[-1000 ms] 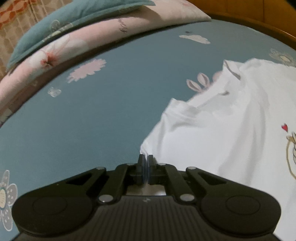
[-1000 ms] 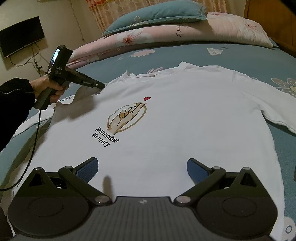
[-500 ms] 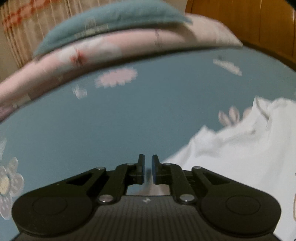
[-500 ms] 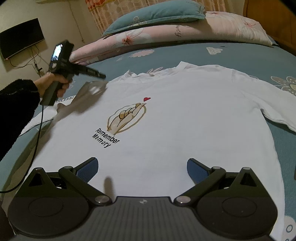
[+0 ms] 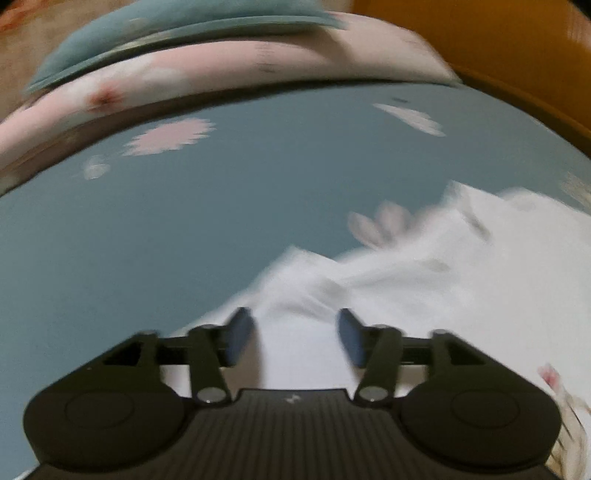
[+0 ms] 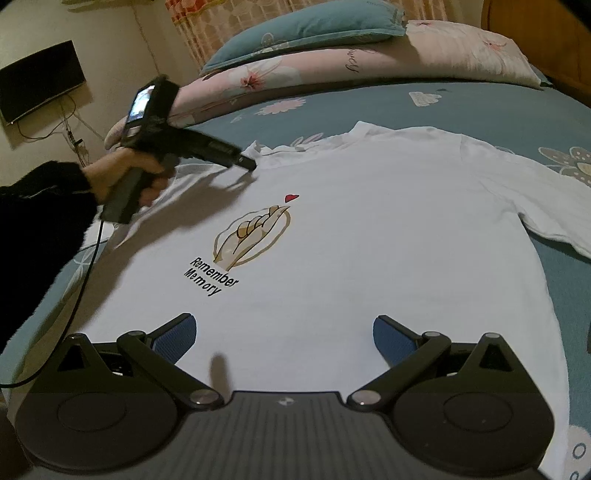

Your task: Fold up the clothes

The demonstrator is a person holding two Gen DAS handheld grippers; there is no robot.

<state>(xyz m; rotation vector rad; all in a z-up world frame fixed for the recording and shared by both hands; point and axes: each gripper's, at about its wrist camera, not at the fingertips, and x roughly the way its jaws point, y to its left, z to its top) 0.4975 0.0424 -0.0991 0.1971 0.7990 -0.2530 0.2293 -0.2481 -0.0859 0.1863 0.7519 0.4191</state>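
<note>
A: Where is the white T-shirt?
B: Flat on the blue bed.
A: The tongs?
B: Left tongs opening, apparently nothing gripped; right tongs apart above the hem.

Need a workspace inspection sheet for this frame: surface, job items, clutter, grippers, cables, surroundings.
Surface: bed sheet, blue with a flower print.
Job's things: white T-shirt spread flat, print side up; the far sleeve by the left gripper is bunched, the other sleeve lies out to the side.
Clutter: nothing seen.
Grippers: left gripper over the bunched sleeve and shoulder, jaws opening, cloth below them but not pinched; view is blurred. Right gripper over the shirt's hem, jaws wide, nothing between them.
Cables: black cable hangs from the left gripper's handle across the bed edge.
Surroundings: blue pillow on pink pillow, wooden headboard, wall screen, curtain.
</note>
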